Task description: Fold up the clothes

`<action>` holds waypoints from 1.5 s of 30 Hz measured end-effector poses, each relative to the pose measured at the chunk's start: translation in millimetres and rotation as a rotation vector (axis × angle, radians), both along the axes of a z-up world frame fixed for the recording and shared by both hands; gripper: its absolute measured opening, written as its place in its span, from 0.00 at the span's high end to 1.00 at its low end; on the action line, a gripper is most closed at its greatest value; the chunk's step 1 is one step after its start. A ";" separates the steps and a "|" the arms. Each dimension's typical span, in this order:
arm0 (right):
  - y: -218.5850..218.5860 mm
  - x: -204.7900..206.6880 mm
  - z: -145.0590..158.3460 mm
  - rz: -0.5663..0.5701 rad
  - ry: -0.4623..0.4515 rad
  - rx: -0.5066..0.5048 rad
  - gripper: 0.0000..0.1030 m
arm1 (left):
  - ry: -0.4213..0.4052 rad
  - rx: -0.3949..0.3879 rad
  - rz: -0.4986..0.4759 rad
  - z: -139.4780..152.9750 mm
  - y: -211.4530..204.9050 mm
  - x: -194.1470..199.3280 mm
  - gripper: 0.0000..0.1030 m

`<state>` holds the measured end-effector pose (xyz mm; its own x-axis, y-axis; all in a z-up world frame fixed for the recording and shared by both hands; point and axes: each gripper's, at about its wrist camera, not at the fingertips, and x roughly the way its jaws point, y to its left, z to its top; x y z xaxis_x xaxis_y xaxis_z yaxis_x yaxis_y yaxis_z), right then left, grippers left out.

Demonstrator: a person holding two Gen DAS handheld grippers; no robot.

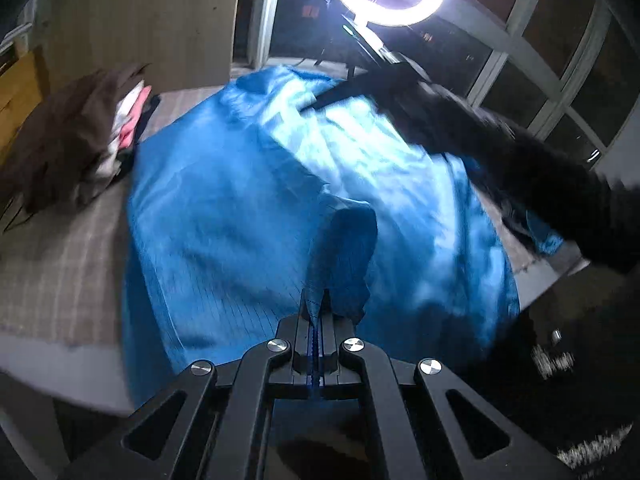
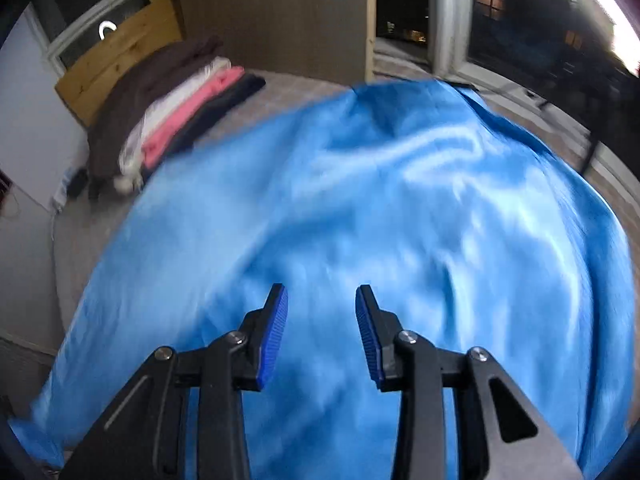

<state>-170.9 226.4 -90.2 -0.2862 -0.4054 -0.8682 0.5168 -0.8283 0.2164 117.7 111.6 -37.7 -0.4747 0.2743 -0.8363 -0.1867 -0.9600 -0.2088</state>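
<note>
The blue garment (image 2: 360, 208) lies spread over the bed (image 1: 60, 272), thin, slick and floppy. My left tongs (image 1: 316, 312) pinch a fold of it; my right tongs (image 2: 322, 300) hang spread above it, empty. Edges and corners look like the best hold.

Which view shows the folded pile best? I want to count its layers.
The right wrist view: the folded pile lies with its edges fanned toward the camera, so brown, white, pink and dark layers separate clearly. In the left wrist view the same pile is mostly a brown heap, with only slivers of white and pink showing.
</note>
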 end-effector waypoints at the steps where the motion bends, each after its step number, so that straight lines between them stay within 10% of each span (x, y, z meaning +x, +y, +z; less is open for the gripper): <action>1: -6.3 -13.0 0.5 -0.001 -0.013 -0.024 0.59 | -0.011 0.006 0.009 -0.8 0.4 5.5 1.00; 10: -56.9 -88.7 -43.0 -0.027 -0.042 0.171 0.51 | -0.076 0.048 0.060 -16.0 1.8 49.3 1.00; 17: -51.0 -107.7 -55.5 -0.082 -0.094 0.188 0.51 | -0.285 0.147 0.010 -81.3 16.3 80.6 0.99; 20: -56.1 -100.8 -47.5 -0.062 0.034 0.385 0.51 | -0.367 0.161 0.029 -107.8 14.9 87.2 0.94; 27: -56.7 -68.8 4.6 -0.028 0.189 0.409 0.51 | -0.296 0.069 0.167 -75.7 -53.3 90.2 0.85; 34: -83.6 -50.0 13.0 0.051 0.212 0.331 0.51 | -0.074 -0.175 0.199 -55.1 -121.7 -20.3 0.84; 40: -91.8 -9.1 1.1 0.205 0.024 0.055 0.52 | -0.073 -0.202 0.081 -104.5 -118.8 -126.3 0.84; 45: -110.7 62.3 -24.8 0.414 -0.053 0.053 0.52 | -0.069 -0.253 0.025 -120.7 -114.2 -166.7 0.83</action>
